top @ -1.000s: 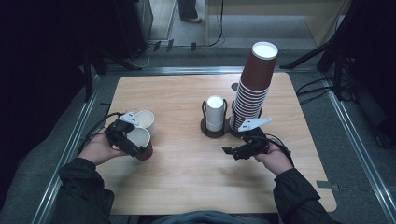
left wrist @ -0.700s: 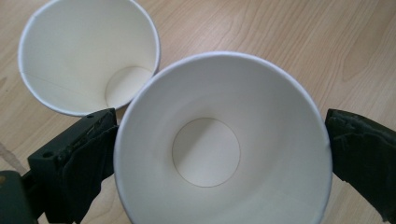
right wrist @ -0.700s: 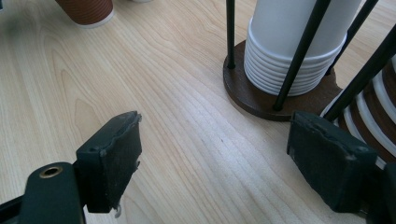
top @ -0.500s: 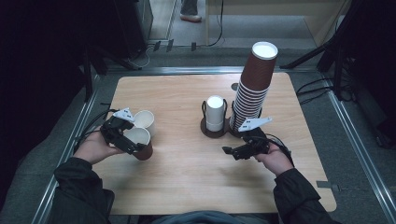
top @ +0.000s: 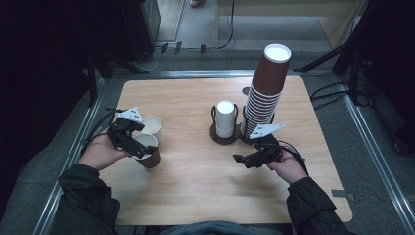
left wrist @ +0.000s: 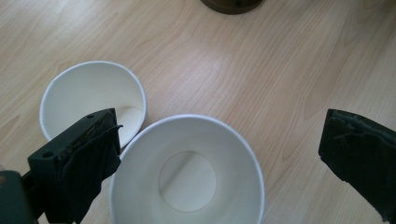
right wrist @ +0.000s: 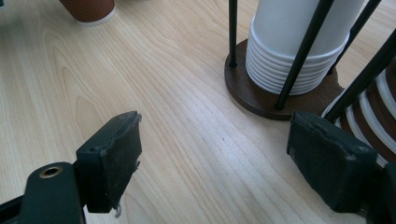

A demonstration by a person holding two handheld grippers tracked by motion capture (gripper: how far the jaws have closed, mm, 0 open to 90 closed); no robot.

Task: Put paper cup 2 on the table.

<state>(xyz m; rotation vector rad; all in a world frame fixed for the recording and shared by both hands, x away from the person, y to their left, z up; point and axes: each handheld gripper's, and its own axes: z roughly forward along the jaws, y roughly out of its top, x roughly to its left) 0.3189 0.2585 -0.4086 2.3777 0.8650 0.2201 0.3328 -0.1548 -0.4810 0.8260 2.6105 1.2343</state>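
A brown paper cup with a white inside (top: 148, 155) (left wrist: 187, 172) stands upright at the table's left. My left gripper (top: 138, 145) (left wrist: 222, 140) is open, one jaw on each side of this cup; the left jaw is at the rim and the right jaw stands well clear. A white cup (top: 152, 126) (left wrist: 91, 95) stands just behind it, rims nearly touching. My right gripper (top: 243, 159) (right wrist: 215, 135) hangs open over bare wood with nothing between its jaws, in front of a wire cup holder (top: 224, 138) (right wrist: 254, 95) that holds a stack of white cups (top: 225, 117) (right wrist: 299, 46).
A tall, leaning stack of brown cups (top: 266, 93) (right wrist: 373, 116) rises right of the holder, close behind my right gripper. The wooden table (top: 195, 191) has a metal frame around it. Cables trail off the left edge.
My left gripper has shifted a little to the left beside the brown cup. The cups and the right gripper have stayed where they were.
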